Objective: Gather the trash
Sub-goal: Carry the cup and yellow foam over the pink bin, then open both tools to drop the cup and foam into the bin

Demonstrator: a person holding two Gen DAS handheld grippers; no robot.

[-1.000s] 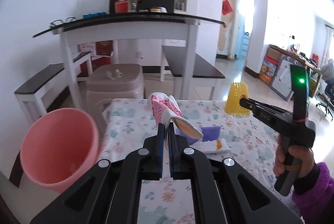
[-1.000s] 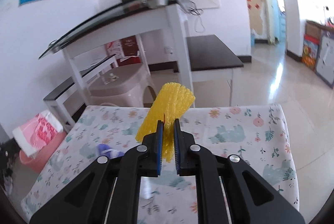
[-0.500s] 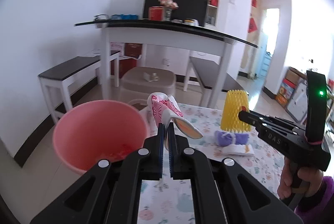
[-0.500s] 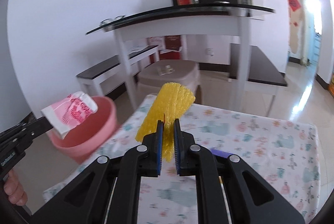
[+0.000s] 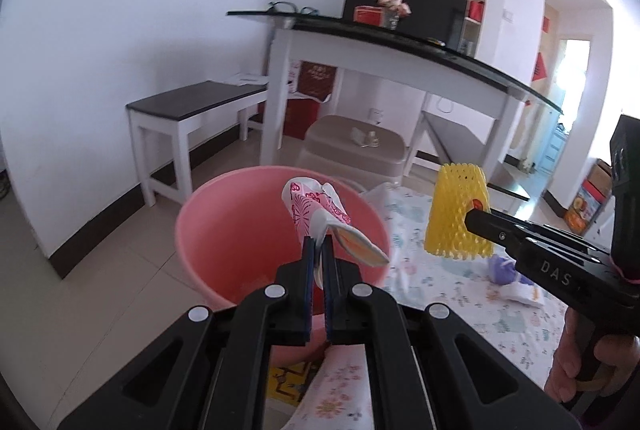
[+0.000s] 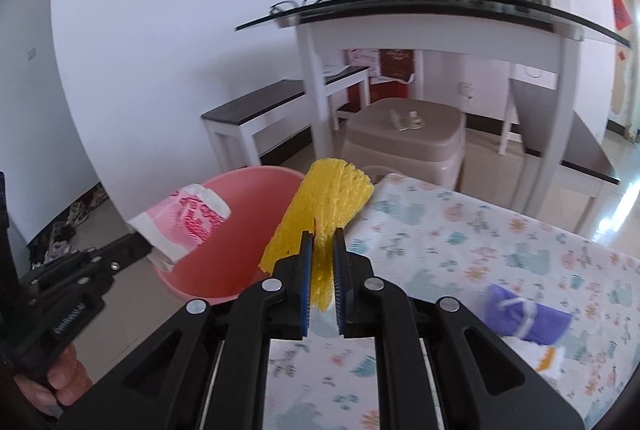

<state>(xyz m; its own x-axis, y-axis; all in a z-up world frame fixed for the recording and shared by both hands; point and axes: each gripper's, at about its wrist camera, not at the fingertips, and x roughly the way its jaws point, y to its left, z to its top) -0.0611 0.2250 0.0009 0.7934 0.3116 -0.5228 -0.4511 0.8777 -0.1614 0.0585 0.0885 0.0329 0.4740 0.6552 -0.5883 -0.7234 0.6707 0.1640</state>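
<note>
Left gripper (image 5: 317,244): fingers clenched on a pink-and-white wrapper (image 5: 316,209). The wrapper stands up from the fingertips, its loose flap folding off to the right, and hangs over the mouth of the pink bucket (image 5: 224,230).

Right gripper (image 6: 323,242): fingers clenched on a yellow foam net sleeve (image 6: 320,205), which rises tilted from between the pads. Seen from the left wrist view, the sleeve is held above the edge of the tabletop (image 5: 460,294), just right of the bucket and not over its mouth.

Pink bucket: stands on the tiled floor, against the near-left edge of the tabletop, mouth up. A small scrap shows at its bottom; too blurred to tell what.

Tabletop: covered with a floral cloth. On it lie a purple bundle (image 6: 524,314) tied with a white band and, touching it, a white item with an orange mark (image 6: 540,354). Both are well apart from either gripper.

Behind: a beige plastic stool (image 5: 356,145), a white table with a dark glass top (image 5: 400,41), two dark-topped benches, and wall shelves.

Nothing stands between the wrapper and the bucket.
</note>
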